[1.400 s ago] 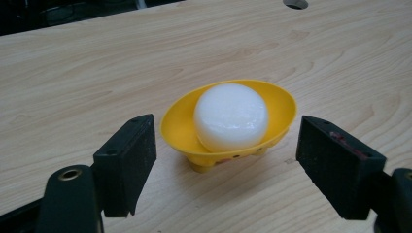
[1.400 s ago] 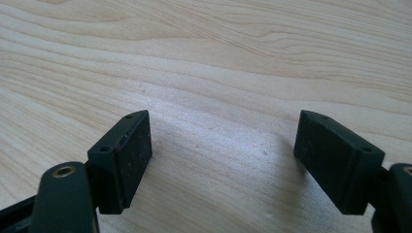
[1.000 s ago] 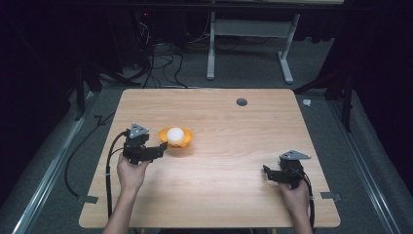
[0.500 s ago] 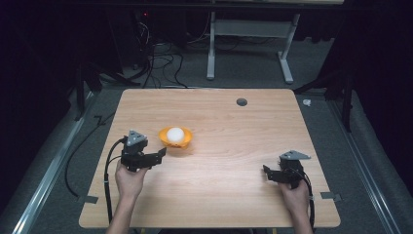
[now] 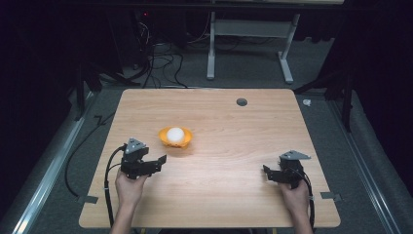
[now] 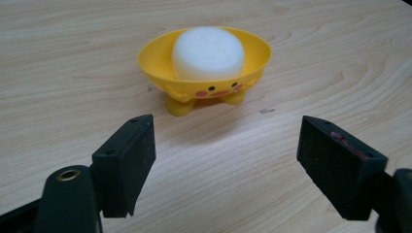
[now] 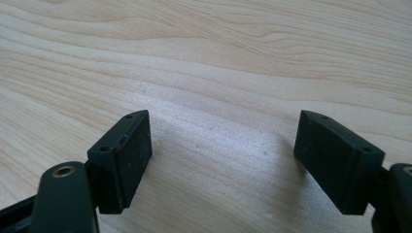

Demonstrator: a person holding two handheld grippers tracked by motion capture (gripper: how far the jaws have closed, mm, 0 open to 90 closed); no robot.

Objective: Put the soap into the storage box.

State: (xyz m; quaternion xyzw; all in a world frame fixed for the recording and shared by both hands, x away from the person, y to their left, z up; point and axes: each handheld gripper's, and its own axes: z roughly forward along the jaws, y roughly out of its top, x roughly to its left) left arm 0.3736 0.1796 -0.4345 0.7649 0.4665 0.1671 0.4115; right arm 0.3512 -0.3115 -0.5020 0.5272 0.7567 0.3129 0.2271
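Note:
A yellow duck-faced bowl (image 5: pixel 176 138) (image 6: pixel 204 73) stands on the wooden table (image 5: pixel 219 195), left of its middle. A white rounded foam ball (image 5: pixel 175 134) (image 6: pixel 208 52) rests inside it. My left gripper (image 5: pixel 158 161) (image 6: pixel 226 160) is open, a short way in front of and left of the bowl, with its jaws pointing at it and nothing between them. My right gripper (image 5: pixel 266 171) (image 7: pixel 221 155) is open low over bare wood at the table's front right, far from the bowl.
A small dark round hole (image 5: pixel 241 102) sits near the table's far edge. Beyond the table stand a white desk frame (image 5: pixel 248 48) and cables on the floor (image 5: pixel 156 58). A black cable (image 5: pixel 108 180) trails from the left gripper.
My left gripper has drawn back from the bowl toward the front of the table. The bowl, the ball and the right gripper stayed where they were.

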